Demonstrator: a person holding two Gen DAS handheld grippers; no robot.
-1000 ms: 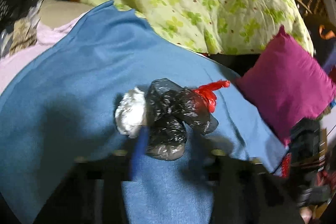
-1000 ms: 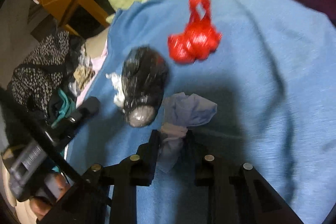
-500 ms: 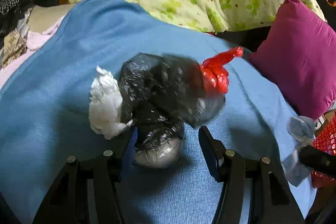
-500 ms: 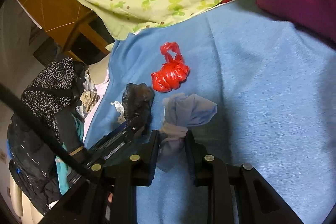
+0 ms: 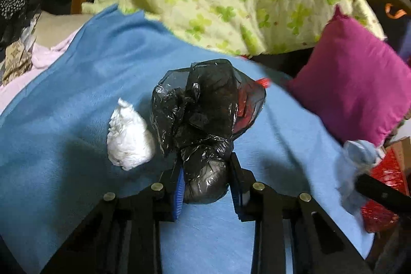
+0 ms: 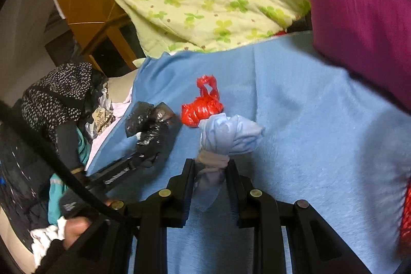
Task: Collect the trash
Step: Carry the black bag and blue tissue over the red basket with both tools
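- Two grips are on: left gripper (image 5: 206,172) pinches the black bag bundle (image 5: 203,125) at its knotted lower lobe; right gripper (image 6: 210,171) clamps the pale-blue bag (image 6: 228,132) at its twisted neck.
- Both look light, crinkly, slippery; necks hold best.
- White wad (image 5: 128,139) lies just left of the left fingers.
- Red bag (image 6: 201,108), ahead of the right gripper, is mostly hidden behind black plastic in the left view.

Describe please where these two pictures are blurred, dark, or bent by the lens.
Left wrist view: the black bag in the left claw is sharp with small glints; the blue wad at right is smeared; a shadow lies beside the white tissue. Right wrist view: the magenta pillow is blurred; corners are black and edges curve.
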